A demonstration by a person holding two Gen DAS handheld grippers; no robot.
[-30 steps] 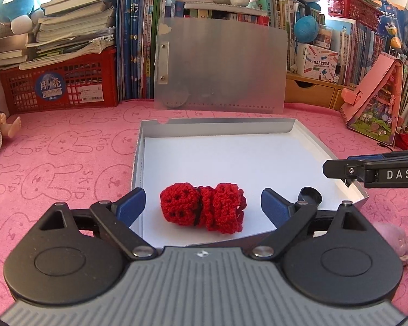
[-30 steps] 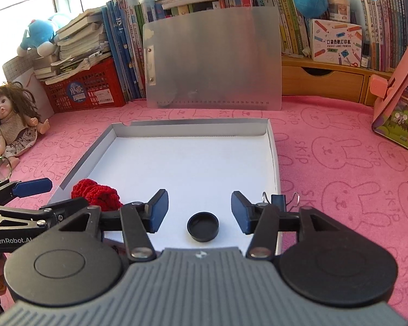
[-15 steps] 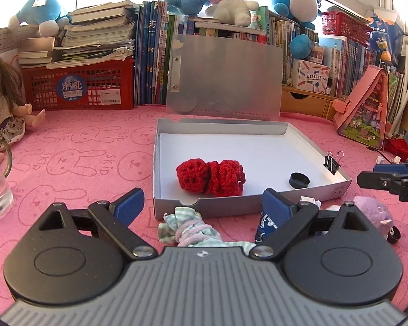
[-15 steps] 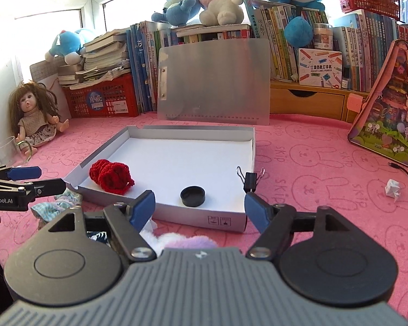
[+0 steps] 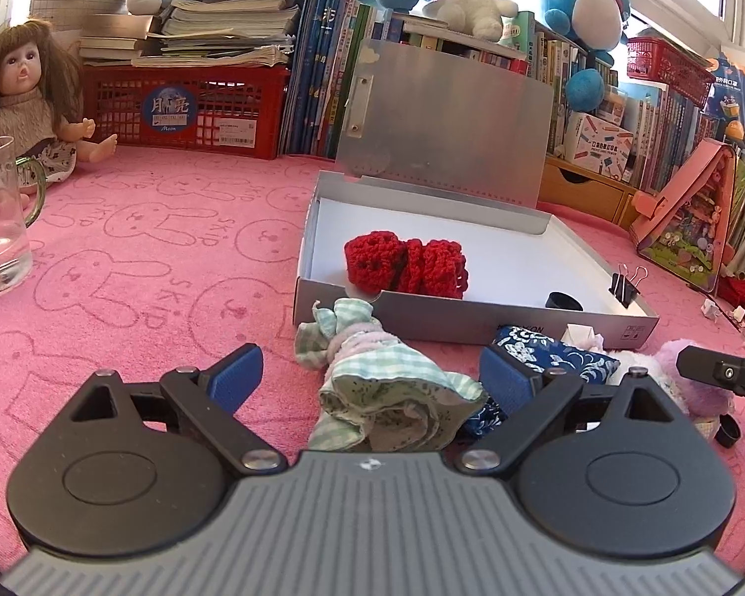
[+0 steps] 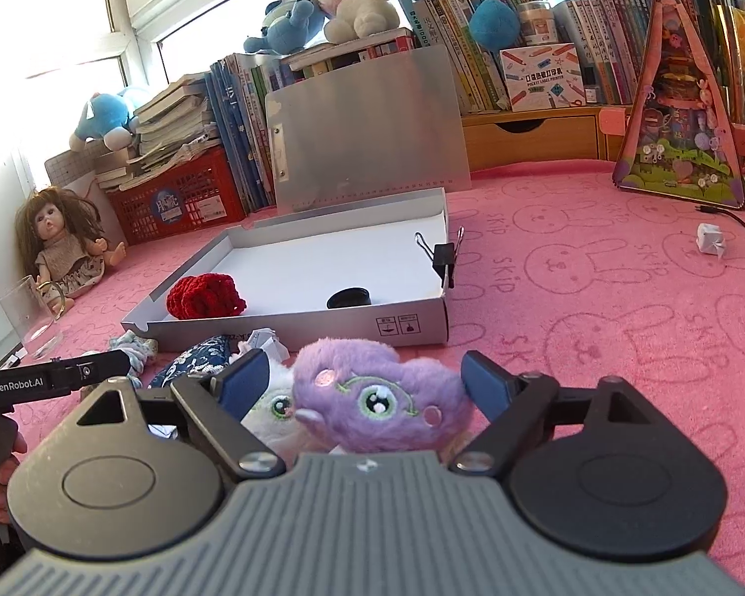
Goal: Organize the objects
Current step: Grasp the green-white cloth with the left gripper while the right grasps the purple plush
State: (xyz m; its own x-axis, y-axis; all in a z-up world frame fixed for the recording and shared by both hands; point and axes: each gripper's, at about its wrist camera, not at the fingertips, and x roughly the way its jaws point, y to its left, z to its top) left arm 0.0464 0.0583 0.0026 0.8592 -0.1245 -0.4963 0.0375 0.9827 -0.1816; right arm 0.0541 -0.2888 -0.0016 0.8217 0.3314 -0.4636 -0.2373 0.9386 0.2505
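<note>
Left claw (image 5: 370, 375) wide, holding nothing; checked cloth (image 5: 382, 387) dead ahead between tips, long axis running fore-aft, far end toward box (image 5: 472, 315). Right claw (image 6: 355, 382) wide too, empty; purple plush (image 6: 382, 397) square between its tips, lying crosswise. Each claw nearest own item. Box beyond both, red knit (image 5: 406, 268) and black cap (image 6: 348, 298) already inside.

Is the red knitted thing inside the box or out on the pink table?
Inside. The red knitted thing lies on the white floor of the open box, behind its front wall.
</note>
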